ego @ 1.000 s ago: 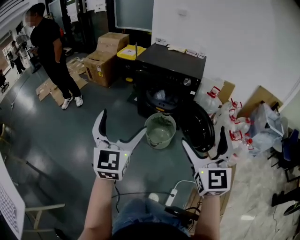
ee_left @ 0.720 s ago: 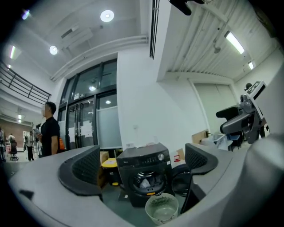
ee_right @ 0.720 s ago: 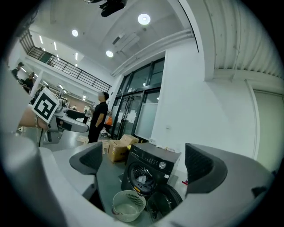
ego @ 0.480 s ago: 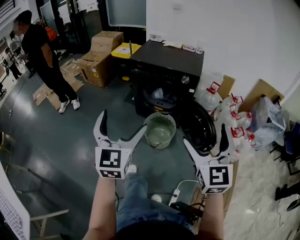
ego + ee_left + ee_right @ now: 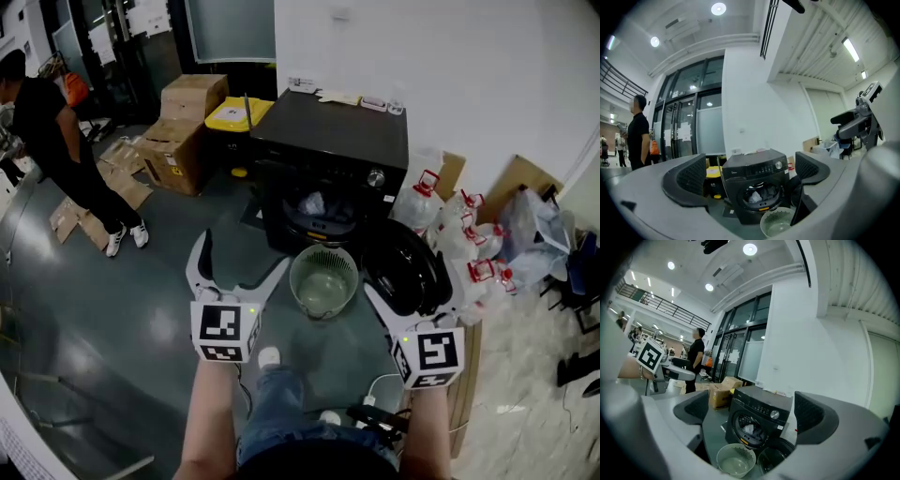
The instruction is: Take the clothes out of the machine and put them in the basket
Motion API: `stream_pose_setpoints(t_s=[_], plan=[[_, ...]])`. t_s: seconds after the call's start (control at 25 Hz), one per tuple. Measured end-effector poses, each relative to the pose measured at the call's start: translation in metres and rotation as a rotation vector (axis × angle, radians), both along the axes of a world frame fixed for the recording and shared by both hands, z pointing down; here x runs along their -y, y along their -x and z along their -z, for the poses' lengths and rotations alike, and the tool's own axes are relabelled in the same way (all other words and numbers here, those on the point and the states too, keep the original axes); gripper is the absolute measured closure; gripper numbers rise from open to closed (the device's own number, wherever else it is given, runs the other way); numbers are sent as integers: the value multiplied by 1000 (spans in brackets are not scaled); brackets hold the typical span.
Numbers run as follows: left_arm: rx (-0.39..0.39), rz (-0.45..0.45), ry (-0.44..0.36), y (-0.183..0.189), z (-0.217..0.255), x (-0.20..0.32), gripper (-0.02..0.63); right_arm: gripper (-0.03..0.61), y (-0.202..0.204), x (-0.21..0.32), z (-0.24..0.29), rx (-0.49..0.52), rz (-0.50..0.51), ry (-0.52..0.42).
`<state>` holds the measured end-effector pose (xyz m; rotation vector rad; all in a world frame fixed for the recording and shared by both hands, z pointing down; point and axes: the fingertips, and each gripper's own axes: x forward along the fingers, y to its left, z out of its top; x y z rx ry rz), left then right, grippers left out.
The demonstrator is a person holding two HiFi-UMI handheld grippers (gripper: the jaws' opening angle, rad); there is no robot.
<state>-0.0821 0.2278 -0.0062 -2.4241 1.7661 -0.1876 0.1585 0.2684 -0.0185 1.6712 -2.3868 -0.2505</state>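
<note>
A black front-loading washing machine (image 5: 330,157) stands ahead with its round door (image 5: 405,268) swung open to the right. Crumpled clothes (image 5: 317,204) lie inside the drum. A pale green slotted basket (image 5: 323,281) sits on the floor right in front of the opening, and it looks empty. My left gripper (image 5: 242,257) is held open to the left of the basket, holding nothing. My right gripper (image 5: 412,294) is open over the door's near edge, also holding nothing. Both gripper views face the machine (image 5: 757,185) (image 5: 759,420), the clothes (image 5: 759,194) (image 5: 747,428) and the basket (image 5: 778,224) (image 5: 736,460) from a distance.
A person in black (image 5: 54,155) stands at the far left. Cardboard boxes (image 5: 183,120) and a yellow-lidded bin (image 5: 234,113) sit left of the machine. Several plastic jugs (image 5: 452,221) crowd its right side. A power strip and cable (image 5: 375,392) lie on the floor near my feet.
I have moved closer to the machine, so it and the basket sit nearer and more central. Both grippers stay open and level. The person in black has shifted toward the left edge.
</note>
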Motion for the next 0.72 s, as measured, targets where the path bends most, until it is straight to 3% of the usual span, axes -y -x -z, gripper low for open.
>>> stream_pose_setpoints(t_s=[0.28, 0.72], plan=[[-11, -36, 23, 51, -4, 112, 46, 20, 63, 104, -1, -2, -40, 21], [16, -148, 95, 93, -33, 255, 46, 20, 112, 223, -33, 0, -167, 132]])
